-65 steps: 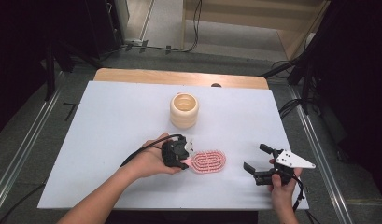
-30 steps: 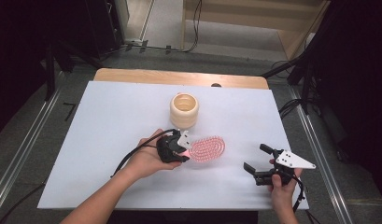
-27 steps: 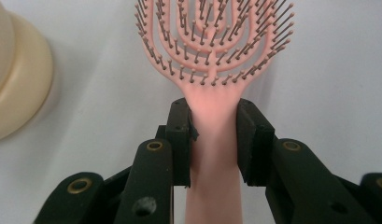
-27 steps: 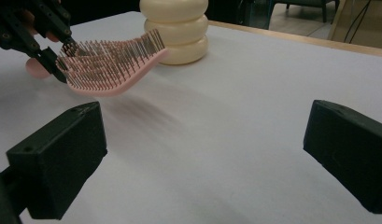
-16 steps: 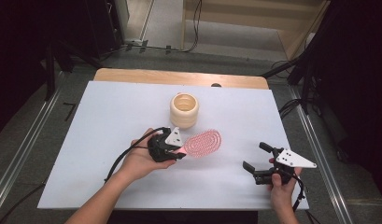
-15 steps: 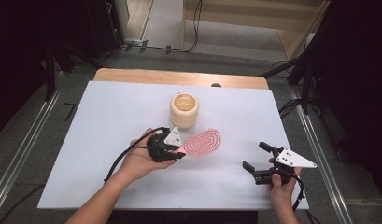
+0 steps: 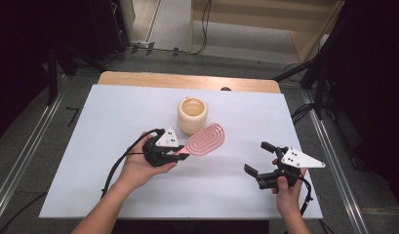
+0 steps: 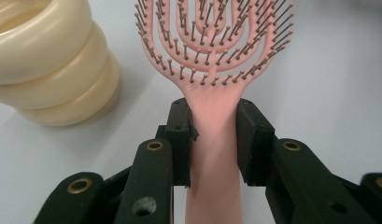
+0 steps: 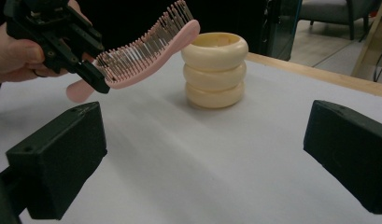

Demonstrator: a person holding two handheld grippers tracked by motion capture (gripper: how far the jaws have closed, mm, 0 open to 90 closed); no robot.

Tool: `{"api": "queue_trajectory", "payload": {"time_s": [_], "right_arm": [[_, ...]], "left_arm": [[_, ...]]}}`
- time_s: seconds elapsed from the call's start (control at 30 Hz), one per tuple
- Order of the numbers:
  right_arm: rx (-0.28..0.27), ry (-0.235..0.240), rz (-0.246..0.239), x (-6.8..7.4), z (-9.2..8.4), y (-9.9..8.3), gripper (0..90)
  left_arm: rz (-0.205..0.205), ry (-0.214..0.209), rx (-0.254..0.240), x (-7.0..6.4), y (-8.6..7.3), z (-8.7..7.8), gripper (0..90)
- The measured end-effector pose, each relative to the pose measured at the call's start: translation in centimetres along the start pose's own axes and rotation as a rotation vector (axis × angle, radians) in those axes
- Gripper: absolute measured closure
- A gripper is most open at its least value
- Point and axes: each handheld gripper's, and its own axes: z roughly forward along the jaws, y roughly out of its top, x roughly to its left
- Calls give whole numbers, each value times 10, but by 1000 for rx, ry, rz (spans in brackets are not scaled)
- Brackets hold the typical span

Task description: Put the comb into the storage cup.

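High view has your left claw [image 7: 180, 155] pinching the pink brush [image 7: 205, 139] by its handle, lifted off the bench [image 7: 89, 146] just beside the cream holder [image 7: 192, 115], right claw [image 7: 258, 158] spread and idle — pickup done, likely drop into holder left.

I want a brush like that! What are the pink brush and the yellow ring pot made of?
The pink brush looks like smooth, matte plastic: one even colour, thin moulded ribs and fine pins with small tips. The yellow ring pot has a soft sheen on its rounded rings, so it could be glossy plastic or glazed ceramic; the look alone cannot say which.
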Motion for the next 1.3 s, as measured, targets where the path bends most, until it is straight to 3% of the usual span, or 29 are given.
{"api": "queue_trajectory", "payload": {"time_s": [0.5, 0.57, 0.8, 1.3], "right_arm": [[8, 32, 3, 6, 28, 39, 0], [25, 6, 4, 7, 33, 45, 0], [35, -4, 12, 12, 46, 63, 0], [-1, 43, 48, 20, 68, 90, 0]], "left_arm": [[-29, 36, -74, 3, -7, -14, 704], [-28, 39, -72, 2, -7, -14, 704], [-36, 56, -85, 5, -10, -20, 704], [-79, 97, -179, 6, -15, -28, 704]]}}
